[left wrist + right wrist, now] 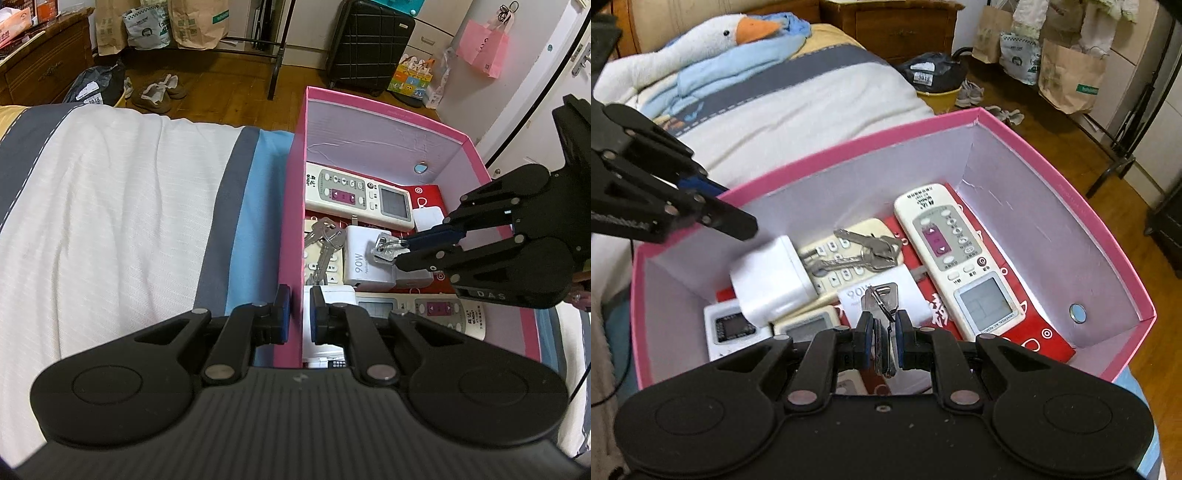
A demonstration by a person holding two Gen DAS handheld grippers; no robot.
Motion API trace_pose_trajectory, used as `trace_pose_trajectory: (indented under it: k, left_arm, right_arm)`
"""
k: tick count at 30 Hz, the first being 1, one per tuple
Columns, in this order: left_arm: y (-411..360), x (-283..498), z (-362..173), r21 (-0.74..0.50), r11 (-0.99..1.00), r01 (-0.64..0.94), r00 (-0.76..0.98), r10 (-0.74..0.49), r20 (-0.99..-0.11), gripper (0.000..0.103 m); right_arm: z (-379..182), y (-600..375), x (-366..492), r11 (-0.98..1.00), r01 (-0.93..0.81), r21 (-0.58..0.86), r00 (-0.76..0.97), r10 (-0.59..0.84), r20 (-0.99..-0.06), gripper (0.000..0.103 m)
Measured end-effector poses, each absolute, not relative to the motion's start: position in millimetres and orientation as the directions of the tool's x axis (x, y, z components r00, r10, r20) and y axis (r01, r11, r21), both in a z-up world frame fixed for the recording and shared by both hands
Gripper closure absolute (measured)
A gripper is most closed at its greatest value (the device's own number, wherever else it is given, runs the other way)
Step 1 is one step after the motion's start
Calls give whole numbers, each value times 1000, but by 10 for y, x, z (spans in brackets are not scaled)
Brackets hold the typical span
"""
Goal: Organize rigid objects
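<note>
A pink box (295, 206) (1071, 206) stands on the bed. It holds two white remotes (358, 195) (960, 258), white chargers (360, 258) (768, 284) and a loose key bunch (325, 240) (860, 251). My left gripper (297, 314) is shut on the box's left wall, one finger on each side; it shows at the left of the right wrist view (738, 225). My right gripper (881, 343) is shut on a second bunch of keys (882, 299) and holds it over the box's contents (386, 247).
The bed's white cover (110, 206) lies left of the box, with a goose plush (701, 40) at its head. Past the bed are a wooden floor, shoes (159, 92), paper bags (199, 22), a black suitcase (369, 44) and a metal rack.
</note>
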State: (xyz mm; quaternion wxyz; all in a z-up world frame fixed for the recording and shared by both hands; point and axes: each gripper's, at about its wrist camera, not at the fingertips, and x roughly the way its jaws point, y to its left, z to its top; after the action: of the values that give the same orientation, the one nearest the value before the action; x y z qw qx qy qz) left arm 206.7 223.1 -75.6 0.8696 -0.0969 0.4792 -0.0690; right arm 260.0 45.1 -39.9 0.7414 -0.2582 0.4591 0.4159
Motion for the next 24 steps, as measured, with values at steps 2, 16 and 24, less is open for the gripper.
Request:
trace_pose_trajectory:
  k: [2, 16, 24]
  left_arm:
    - [2227, 2068, -755, -234, 972, 26, 530, -212, -821, 95]
    - [2195, 2084, -765, -218, 976, 22, 527, -197, -827, 95]
    - [2157, 2091, -777, -201, 979, 11, 518, -178, -837, 95]
  right_arm:
    - [-382, 446, 2609, 509, -861, 1, 224, 380, -897, 86]
    - [-125, 6, 2633, 648, -753, 109, 305, 492, -816, 74]
    - [-64, -118, 2418, 646, -749, 151, 314, 546, -777, 73]
